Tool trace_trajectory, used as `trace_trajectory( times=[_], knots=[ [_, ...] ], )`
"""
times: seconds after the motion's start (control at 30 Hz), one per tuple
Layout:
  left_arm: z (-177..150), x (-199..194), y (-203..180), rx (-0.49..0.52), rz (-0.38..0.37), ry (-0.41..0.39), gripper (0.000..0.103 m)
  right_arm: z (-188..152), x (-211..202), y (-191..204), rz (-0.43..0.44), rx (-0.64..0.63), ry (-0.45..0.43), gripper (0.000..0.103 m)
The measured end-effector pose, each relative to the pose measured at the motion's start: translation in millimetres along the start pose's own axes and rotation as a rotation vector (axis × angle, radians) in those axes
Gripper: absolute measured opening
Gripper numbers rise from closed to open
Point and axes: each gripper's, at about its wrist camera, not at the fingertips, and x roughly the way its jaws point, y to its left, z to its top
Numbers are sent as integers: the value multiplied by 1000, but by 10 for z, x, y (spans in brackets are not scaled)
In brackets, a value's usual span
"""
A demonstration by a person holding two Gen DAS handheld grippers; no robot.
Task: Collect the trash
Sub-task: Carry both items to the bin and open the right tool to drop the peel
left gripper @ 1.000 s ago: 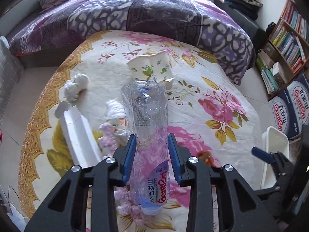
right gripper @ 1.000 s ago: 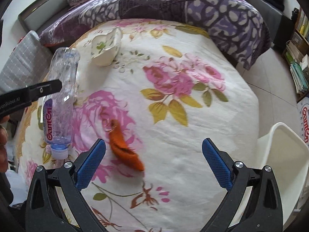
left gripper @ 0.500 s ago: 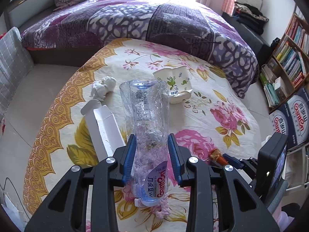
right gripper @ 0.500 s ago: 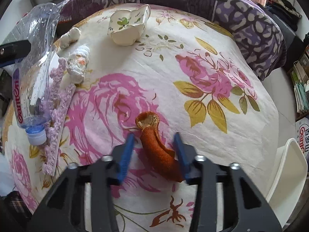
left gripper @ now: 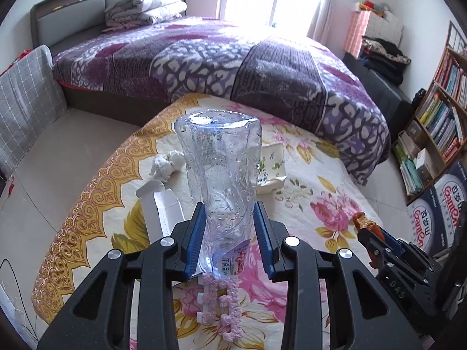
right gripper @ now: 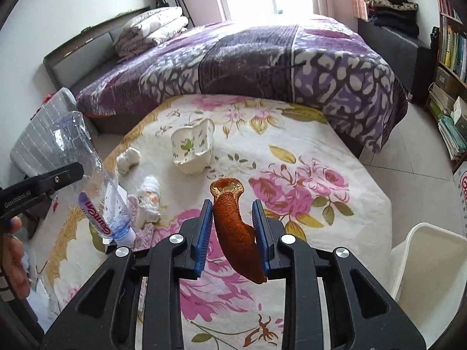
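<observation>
My left gripper (left gripper: 229, 233) is shut on a clear, empty plastic bottle (left gripper: 221, 180), held cap-down above the flowered tablecloth (left gripper: 306, 180). The right wrist view shows that bottle (right gripper: 96, 192) at the left, tilted. My right gripper (right gripper: 232, 207) has its jaws closing on a strip of orange peel (right gripper: 236, 233), which hangs clear of the cloth with both blue pads against it. On the cloth lie a crushed paper cup (right gripper: 194, 151), two tissue wads (right gripper: 128, 157) (right gripper: 150, 197), an open white carton (left gripper: 160, 213) and a pink lace strip (left gripper: 221, 306).
A white bin (right gripper: 432, 262) stands on the floor at the table's right edge. Behind the table is a bed with a purple quilt (right gripper: 262, 58). A bookshelf (left gripper: 437, 122) and printed boxes (left gripper: 429, 221) line the right wall.
The right gripper went from wide open to closed around the orange peel and lifted it off the cloth. The left gripper rose with the bottle, which now stands more upright.
</observation>
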Motion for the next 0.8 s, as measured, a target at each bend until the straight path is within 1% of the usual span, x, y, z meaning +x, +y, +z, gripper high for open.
trace_trajectory(
  times=[0.13,0.3,0.6,0.8],
  knots=[
    [10,-121,-71,-10,13,-48,34,43,-134,-36,7,12,-39,27],
    [11,-221,-162,-6,16,-76,34,52,-258,-58,10,10,-65,27],
    [-58,-307,-411,28,0,-89,34,21,-490,-161,-4,2,-105,27],
    [-124,-298,-653,60,-31,-84,34,-17,-574,-366,-33,17,-98,27]
  ],
)
